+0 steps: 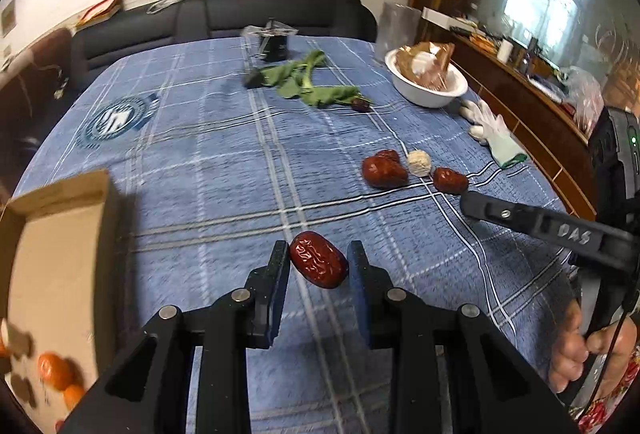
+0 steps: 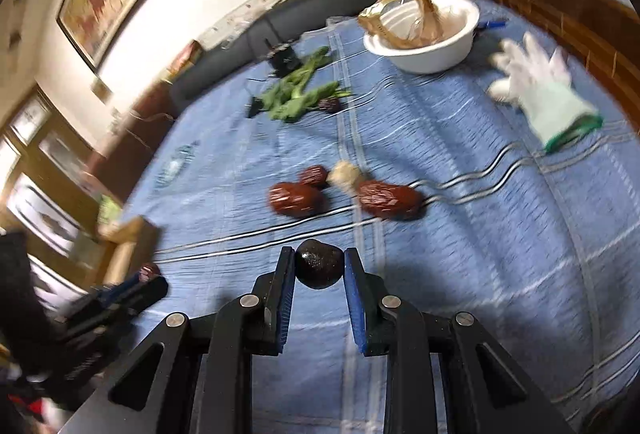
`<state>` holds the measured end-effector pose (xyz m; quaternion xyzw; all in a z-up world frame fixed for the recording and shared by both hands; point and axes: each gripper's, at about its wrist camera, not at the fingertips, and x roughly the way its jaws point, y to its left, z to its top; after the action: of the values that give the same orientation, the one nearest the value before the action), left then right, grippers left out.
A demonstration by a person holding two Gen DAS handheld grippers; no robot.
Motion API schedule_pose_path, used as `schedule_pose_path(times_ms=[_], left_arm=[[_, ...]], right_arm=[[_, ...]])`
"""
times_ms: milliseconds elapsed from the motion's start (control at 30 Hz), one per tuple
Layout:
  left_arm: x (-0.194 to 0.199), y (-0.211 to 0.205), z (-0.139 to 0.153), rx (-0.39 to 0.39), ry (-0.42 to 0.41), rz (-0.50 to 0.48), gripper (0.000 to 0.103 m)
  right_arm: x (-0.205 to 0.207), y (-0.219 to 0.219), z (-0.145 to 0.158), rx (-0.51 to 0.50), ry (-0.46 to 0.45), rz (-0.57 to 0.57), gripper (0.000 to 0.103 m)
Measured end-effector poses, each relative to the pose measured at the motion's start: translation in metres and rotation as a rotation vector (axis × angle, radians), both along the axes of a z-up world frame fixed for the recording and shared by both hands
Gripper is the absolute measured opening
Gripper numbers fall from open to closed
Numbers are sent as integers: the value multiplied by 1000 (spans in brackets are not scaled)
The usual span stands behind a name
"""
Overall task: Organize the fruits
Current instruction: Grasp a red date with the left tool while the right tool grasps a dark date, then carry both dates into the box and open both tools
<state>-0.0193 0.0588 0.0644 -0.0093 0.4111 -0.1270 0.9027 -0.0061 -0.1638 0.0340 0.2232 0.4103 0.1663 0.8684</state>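
My left gripper (image 1: 319,259) is shut on a wrinkled red date (image 1: 319,260) and holds it above the blue checked cloth. My right gripper (image 2: 319,262) is shut on a dark, round, nearly black fruit (image 2: 319,265). Three more red dates (image 2: 296,198) (image 2: 388,200) (image 2: 314,175) lie mid-table around a pale crumbly ball (image 2: 346,174). In the left wrist view the right gripper (image 1: 466,201) reaches in from the right, near the dates (image 1: 384,170) (image 1: 450,180). An open cardboard box (image 1: 60,226) at the left holds small oranges (image 1: 54,370).
A white bowl (image 1: 440,94) with crumpled brown wrapping sits at the far right. Green leaves (image 1: 308,82) and a small dark fruit (image 1: 360,104) lie beyond the dates. A white glove (image 1: 496,134) lies near the right table edge. A dark sofa stands behind the table.
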Motion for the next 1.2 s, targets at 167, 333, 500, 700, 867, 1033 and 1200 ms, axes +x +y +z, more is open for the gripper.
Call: schedule_pose_path(times_ms=[167,333,500,700,867,1033,1200], left_arm=[[-19,34,6,-38,0,72,28],[-42,81,10,-58,-5,168,28],[-62,142,16,-31,-21,291,29],[-63,209,16,46,5,401,29],[-53,256,14,82,24,460,29],[-36,279,3,91,61,472,29],[-18,289,-6,66,101,464,29]], right_arm=[[-13,11,12,143,-5,71,27],[-28,44,32,153,-36,151,27],[-40,101,50,106,-61,258,27],[-44,189,56,40,-66,409,27],[-48,255,46,-52,-66,512,28],[-42,306,27,-145,-61,569,28],[-34,335,13,-255,-79,573,28]])
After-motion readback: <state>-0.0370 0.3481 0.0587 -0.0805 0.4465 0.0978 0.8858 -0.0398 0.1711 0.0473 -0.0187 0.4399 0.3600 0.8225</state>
